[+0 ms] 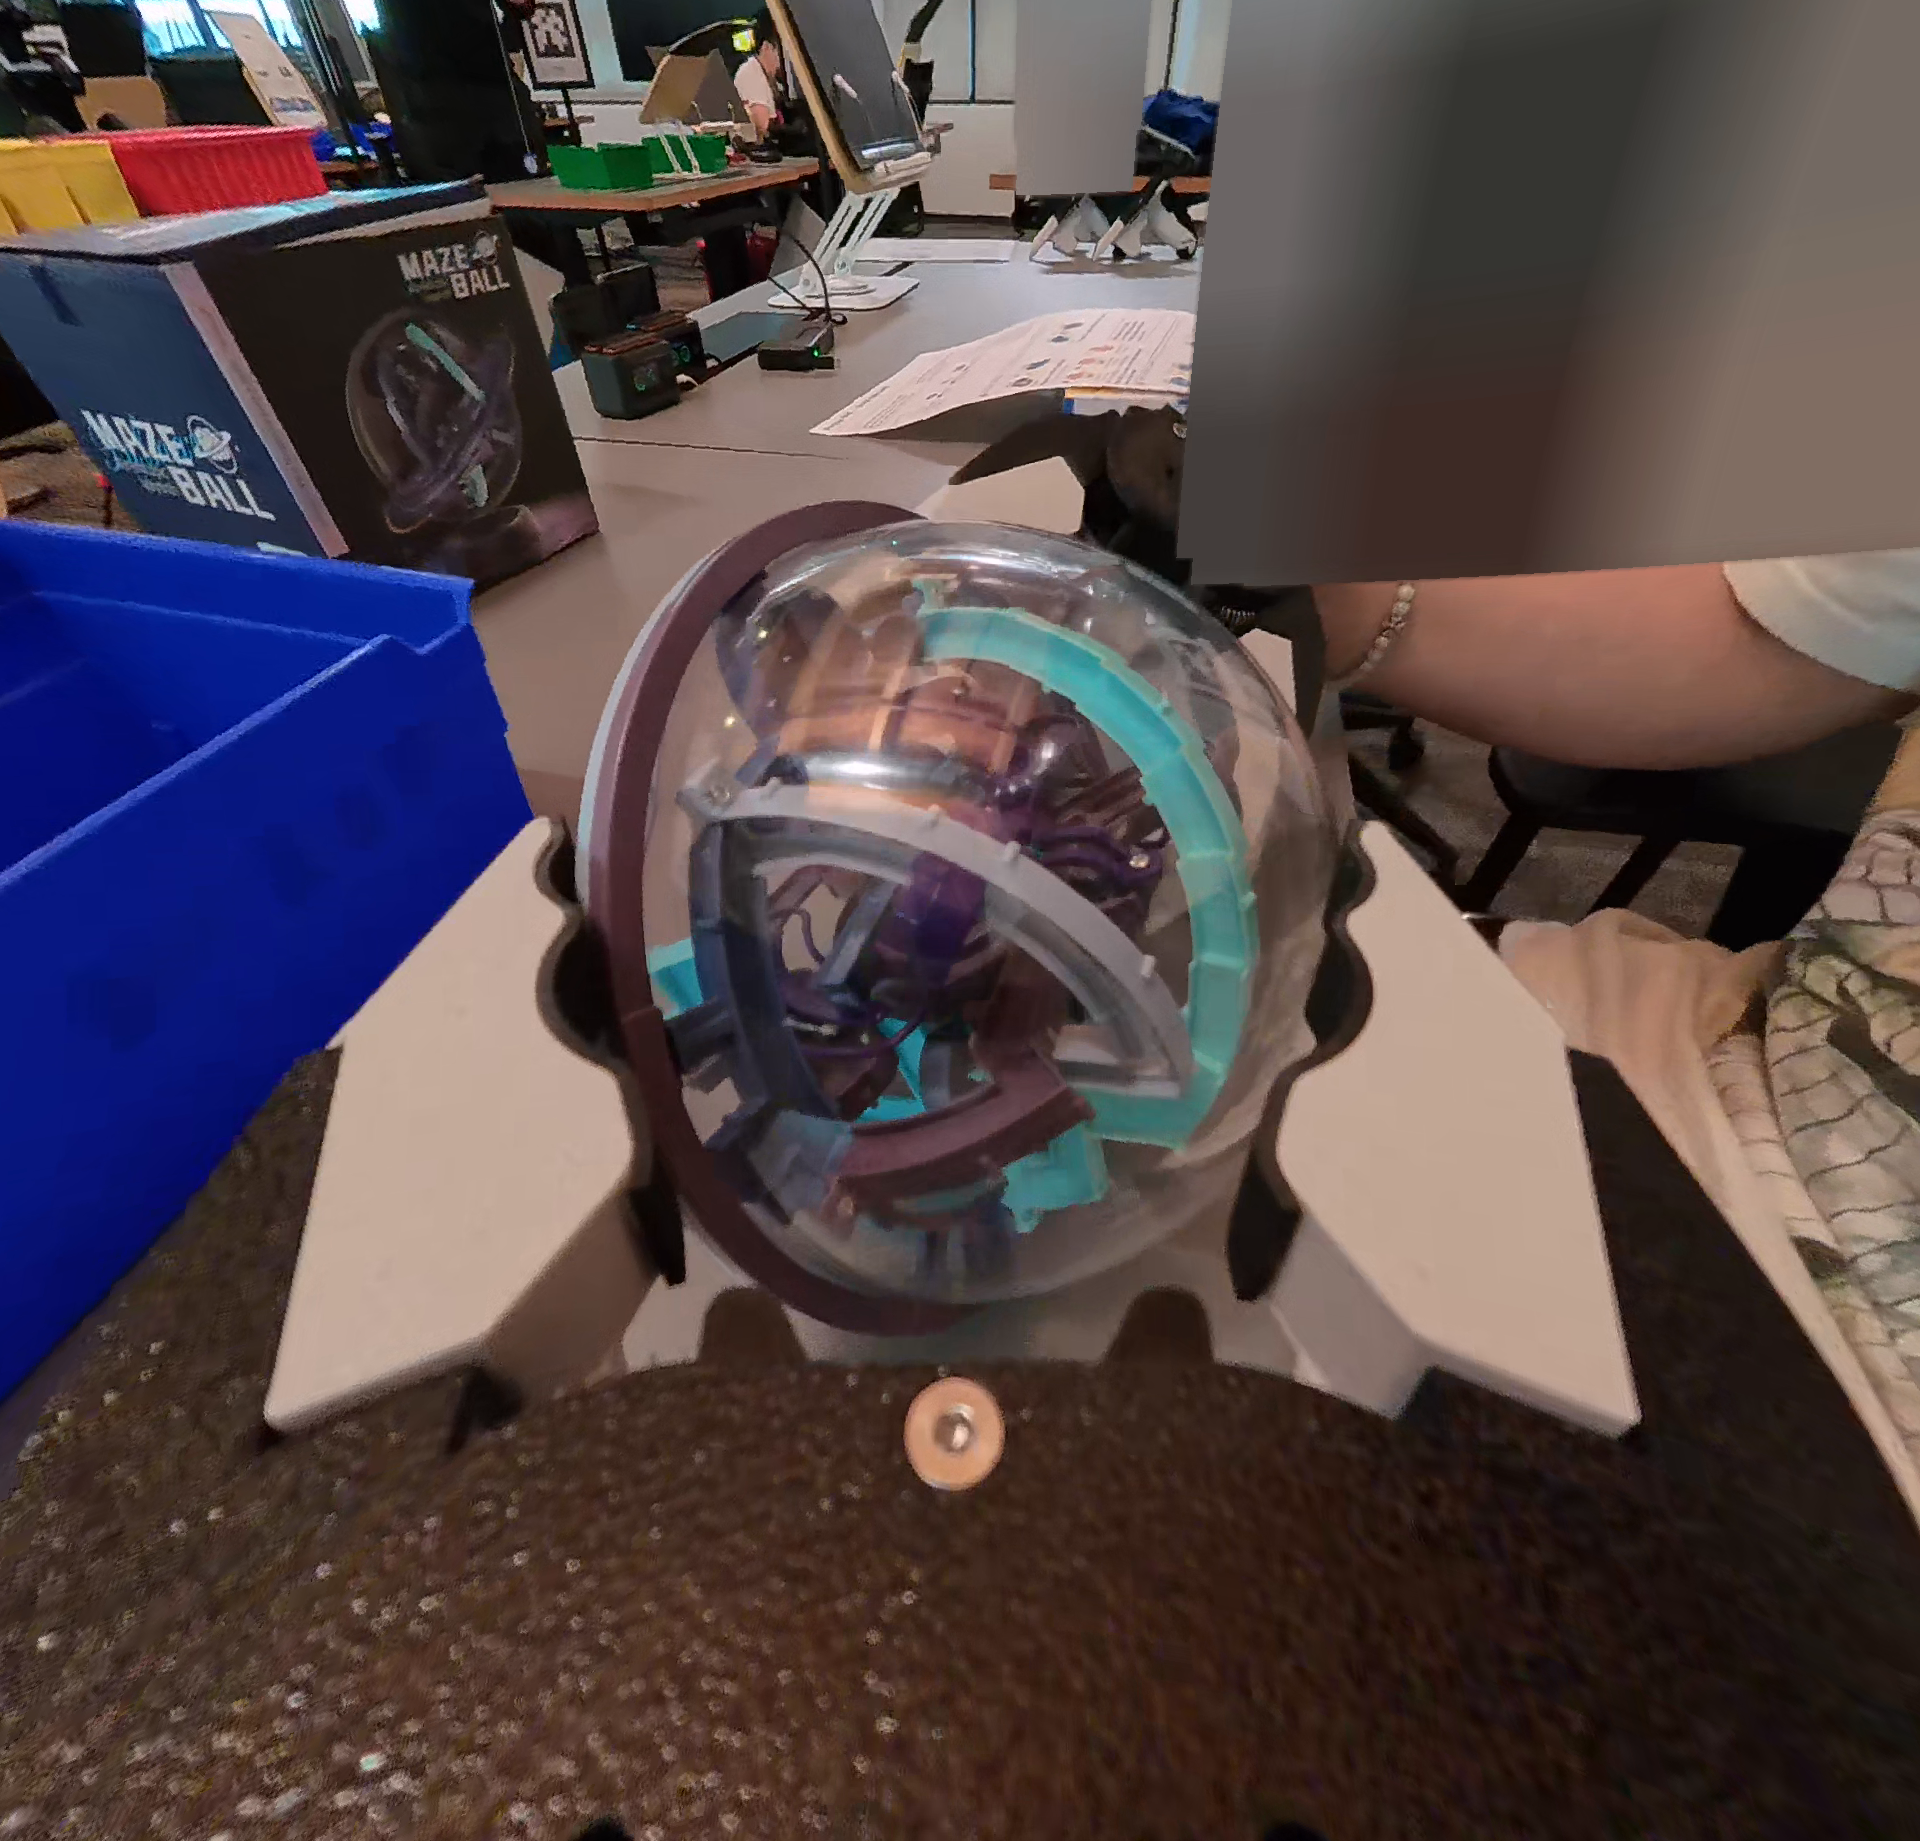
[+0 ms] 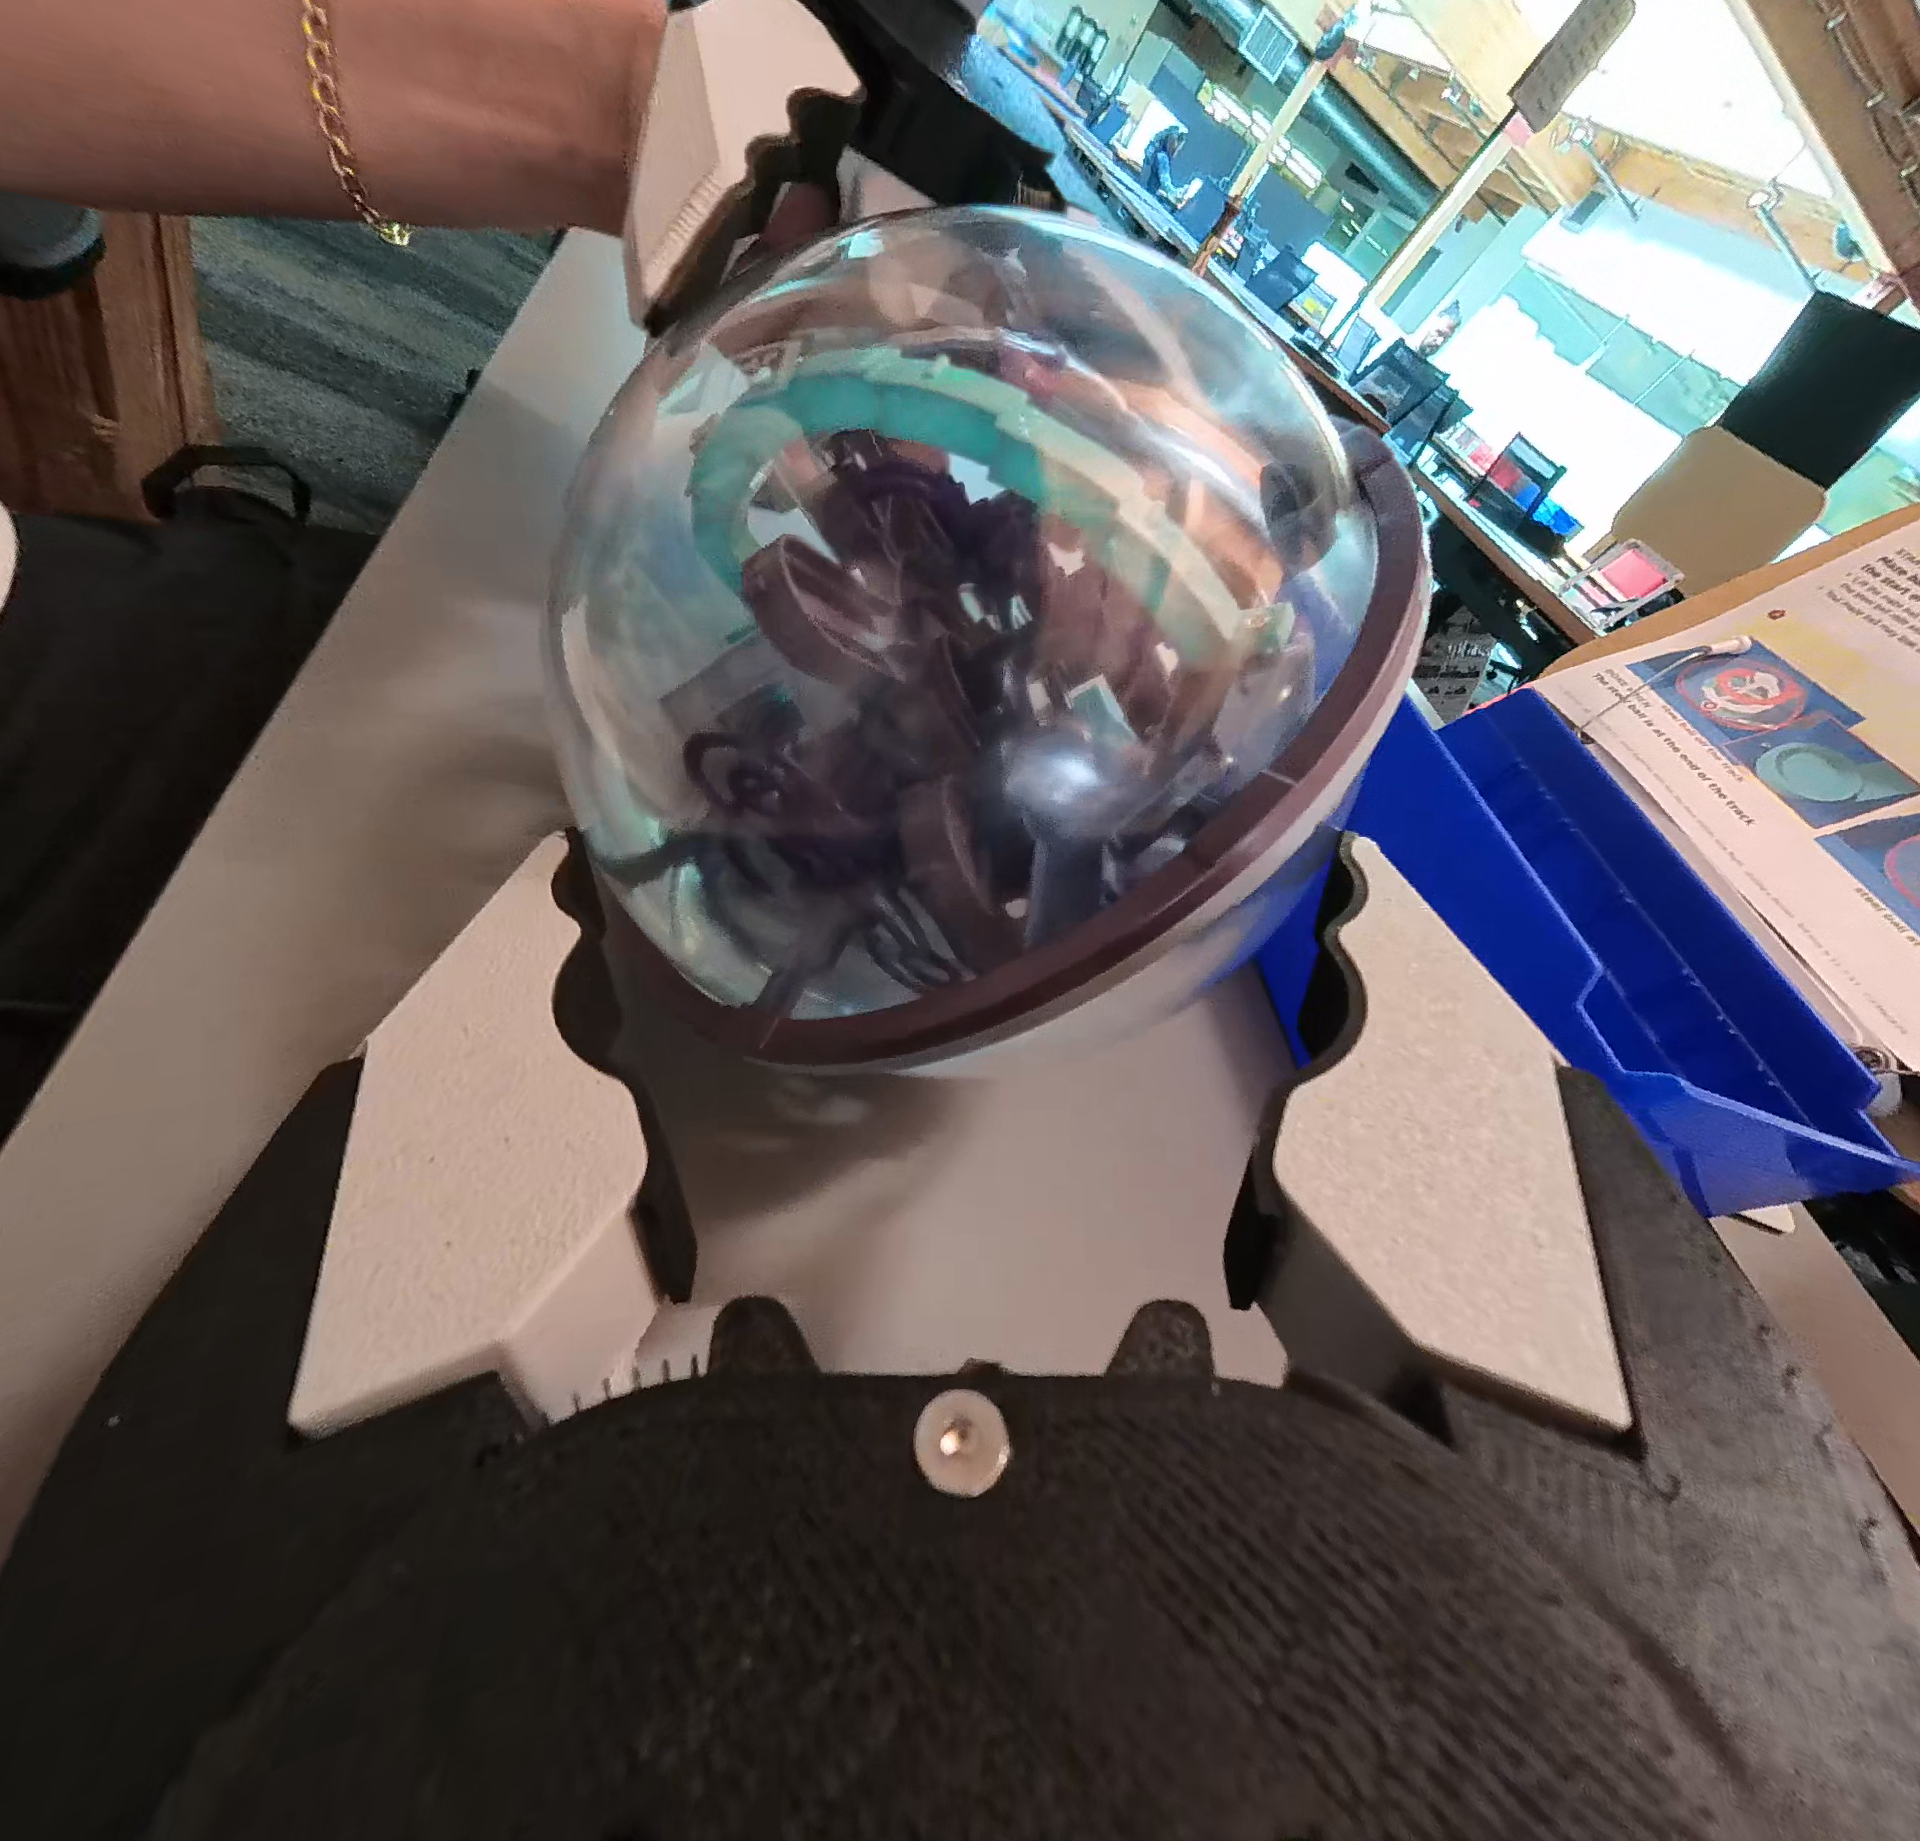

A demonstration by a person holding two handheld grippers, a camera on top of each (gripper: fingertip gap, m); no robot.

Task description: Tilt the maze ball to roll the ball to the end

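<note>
Maze ball gripped between two pairs of tongs above the tabletop.

The maze ball (image 1: 956, 908), a clear sphere with teal, grey and purple tracks inside and a dark purple equator ring, sits deep between the white fingers of the left tongs (image 1: 956, 918), which press on its two sides, grasping it. In the right wrist view the ball (image 2: 977, 628) lies tilted, ring slanting down to the left, with the right tongs (image 2: 961, 960) grasping its lower part, both fingers against it. A small steel ball (image 2: 1049, 778) shows inside. The grey tabletop (image 1: 727, 441) lies beneath, a blue bin (image 1: 208, 856) just beside, the dark maze ball box (image 1: 312, 389) behind it, and an instruction sheet (image 1: 1018, 368) farther off.
</note>
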